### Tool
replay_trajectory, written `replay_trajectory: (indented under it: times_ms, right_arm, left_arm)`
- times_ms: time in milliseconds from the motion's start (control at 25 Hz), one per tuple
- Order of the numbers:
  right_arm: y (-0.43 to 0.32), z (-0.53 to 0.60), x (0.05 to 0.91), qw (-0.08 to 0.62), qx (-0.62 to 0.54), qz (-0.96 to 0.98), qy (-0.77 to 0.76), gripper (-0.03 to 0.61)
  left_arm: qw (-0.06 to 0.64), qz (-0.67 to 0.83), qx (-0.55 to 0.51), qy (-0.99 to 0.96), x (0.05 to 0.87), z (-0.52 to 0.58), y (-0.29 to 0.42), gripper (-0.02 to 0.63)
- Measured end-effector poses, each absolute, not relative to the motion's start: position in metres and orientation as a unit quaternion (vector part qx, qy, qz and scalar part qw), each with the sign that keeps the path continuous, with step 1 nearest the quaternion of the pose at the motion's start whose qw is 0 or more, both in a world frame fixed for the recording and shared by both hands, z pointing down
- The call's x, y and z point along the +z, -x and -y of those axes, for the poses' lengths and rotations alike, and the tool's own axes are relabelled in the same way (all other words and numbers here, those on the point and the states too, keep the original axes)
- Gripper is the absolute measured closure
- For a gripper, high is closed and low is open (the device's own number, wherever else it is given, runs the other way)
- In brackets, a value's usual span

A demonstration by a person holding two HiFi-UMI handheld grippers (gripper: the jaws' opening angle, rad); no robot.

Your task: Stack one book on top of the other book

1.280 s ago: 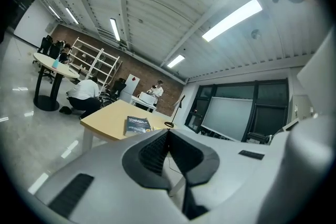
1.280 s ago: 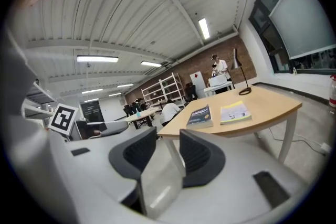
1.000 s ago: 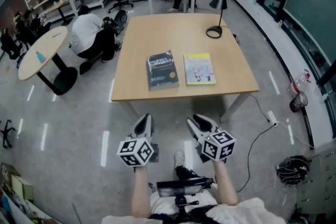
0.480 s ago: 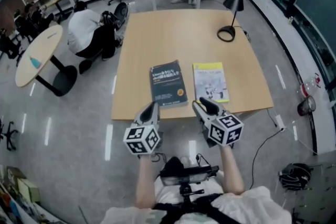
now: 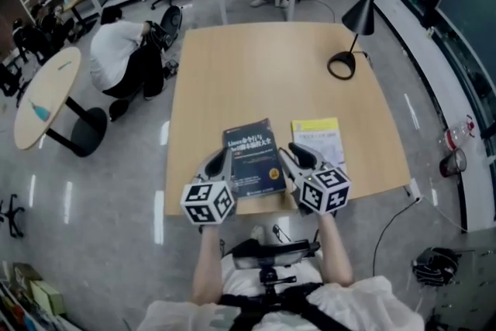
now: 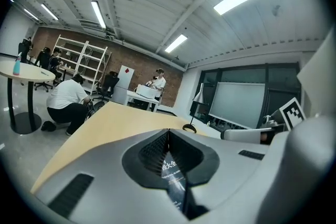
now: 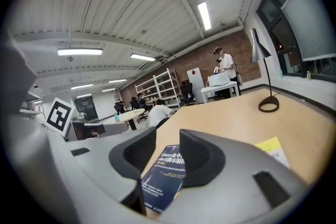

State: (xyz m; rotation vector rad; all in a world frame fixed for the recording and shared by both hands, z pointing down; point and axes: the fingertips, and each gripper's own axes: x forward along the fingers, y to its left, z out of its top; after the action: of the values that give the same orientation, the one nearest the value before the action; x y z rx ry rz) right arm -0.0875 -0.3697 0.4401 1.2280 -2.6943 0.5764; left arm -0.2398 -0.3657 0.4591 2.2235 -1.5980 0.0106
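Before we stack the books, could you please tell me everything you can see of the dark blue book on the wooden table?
The dark blue paperback book lies closed and flat, cover up, on the light wooden table, close to its near edge and slightly skewed. Its cover bears white title print and a small orange mark low down. I see nothing but the table touching it; the yellow-and-white book lies apart on its right.

I count two books on one worktop (image 5: pixel 263 81): a dark blue book (image 5: pixel 252 155) and a yellow book (image 5: pixel 319 136). One lamp (image 5: pixel 364 0). My two tongs: left tongs (image 5: pixel 219 159), right tongs (image 5: pixel 298 153).
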Motion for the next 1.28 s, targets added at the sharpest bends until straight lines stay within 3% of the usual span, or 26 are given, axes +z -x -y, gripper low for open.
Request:
replay_trajectory:
  times_ms: [240, 400, 480, 600, 760, 840, 1080, 1280]
  right_arm:
    - [0.086, 0.392, 0.458, 0.077, 0.209, 0.885, -0.409, 0.446]
    - [0.083, 0.403, 0.478, 0.092, 0.225, 0.881, -0.405, 0.445]
    - [0.085, 0.403, 0.492, 0.105, 0.240, 0.880, -0.396, 0.377]
    - [0.092, 0.399, 0.512, 0.128, 0.255, 0.879, -0.382, 0.342]
    - [0.103, 0.394, 0.533, 0.138, 0.277, 0.875, -0.373, 0.342]
    - [0.112, 0.389, 0.546, 0.136, 0.306, 0.868, -0.367, 0.419]
    - [0.122, 0.377, 0.601, 0.197, 0.323, 0.855, -0.355, 0.420]
    - [0.113, 0.386, 0.623, 0.238, 0.302, 0.854, -0.352, 0.420]
  left_arm:
    - [0.215, 0.576, 0.010, -0.789, 0.471, 0.392, 0.244, 0.604]
    - [0.269, 0.567, 0.005, -0.779, 0.497, 0.393, 0.240, 0.603]
    - [0.298, 0.568, 0.016, -0.767, 0.517, 0.391, 0.240, 0.603]
    - [0.318, 0.559, 0.046, -0.765, 0.543, 0.384, 0.236, 0.592]
    - [0.332, 0.556, 0.096, -0.756, 0.574, 0.375, 0.228, 0.560]
    - [0.332, 0.556, 0.126, -0.751, 0.588, 0.370, 0.223, 0.560]
    - [0.365, 0.544, 0.119, -0.746, 0.611, 0.358, 0.214, 0.560]
    - [0.352, 0.565, 0.174, -0.726, 0.634, 0.362, 0.236, 0.560]
